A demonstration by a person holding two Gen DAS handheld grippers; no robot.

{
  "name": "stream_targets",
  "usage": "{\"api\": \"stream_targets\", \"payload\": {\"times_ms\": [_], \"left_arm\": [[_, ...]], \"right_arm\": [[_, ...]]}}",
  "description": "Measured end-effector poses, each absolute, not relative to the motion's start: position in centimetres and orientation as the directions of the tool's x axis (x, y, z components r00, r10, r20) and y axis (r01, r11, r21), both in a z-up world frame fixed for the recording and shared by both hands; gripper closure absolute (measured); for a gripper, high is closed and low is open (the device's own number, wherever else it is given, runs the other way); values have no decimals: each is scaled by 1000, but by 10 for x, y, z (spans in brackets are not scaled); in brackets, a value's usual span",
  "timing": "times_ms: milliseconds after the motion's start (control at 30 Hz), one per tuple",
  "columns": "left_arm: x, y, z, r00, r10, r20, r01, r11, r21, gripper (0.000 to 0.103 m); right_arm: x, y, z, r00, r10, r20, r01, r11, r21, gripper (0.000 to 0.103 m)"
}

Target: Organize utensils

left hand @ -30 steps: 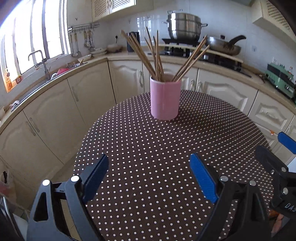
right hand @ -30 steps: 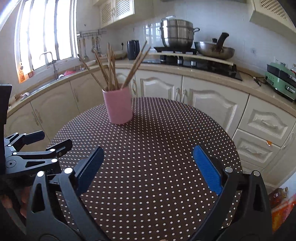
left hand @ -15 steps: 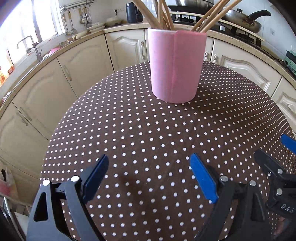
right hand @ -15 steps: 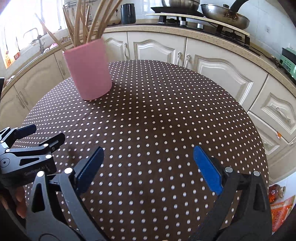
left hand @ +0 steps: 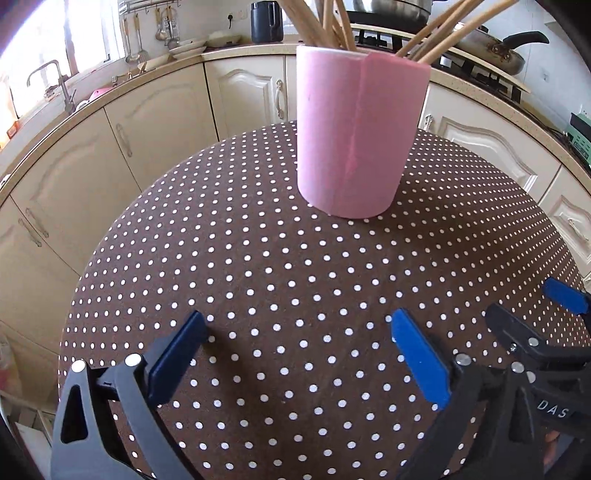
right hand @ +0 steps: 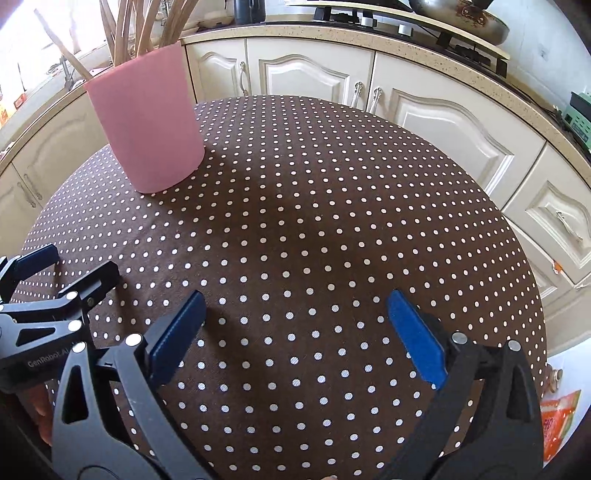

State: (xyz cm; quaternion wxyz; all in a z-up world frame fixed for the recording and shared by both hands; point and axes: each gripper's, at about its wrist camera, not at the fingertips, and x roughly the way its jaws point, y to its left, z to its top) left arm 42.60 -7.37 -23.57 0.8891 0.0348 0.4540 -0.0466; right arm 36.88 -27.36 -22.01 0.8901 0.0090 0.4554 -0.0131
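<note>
On round polka-dot cloth, smooth pink cylinder holds wooden chopsticks; both tongs gape empty, left's jaws just widened.

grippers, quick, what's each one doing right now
left gripper: jaws open, just widened, holding nothing
right gripper: jaws open, holding nothing

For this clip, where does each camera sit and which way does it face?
Left wrist: rides the left tongs, angled down across the dotted table at the pink holder of chopsticks straight ahead; own open fingers show, right tongs at the right edge.
Right wrist: rides the right tongs, angled down at the table, holder upper left; own open fingers show, left tongs and a bit of hand at the left edge.
Shared: table, holder, chopsticks, cabinets.
</note>
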Motion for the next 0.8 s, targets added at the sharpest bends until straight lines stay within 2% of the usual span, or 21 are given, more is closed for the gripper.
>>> {"api": "stream_targets", "payload": {"times_ms": [800], "left_arm": [[420,-70,-233,585,-50,-810,111,994,19,4]], "right_arm": [[368,-273,-220,585,-15,-811,31,999,5,6]]}}
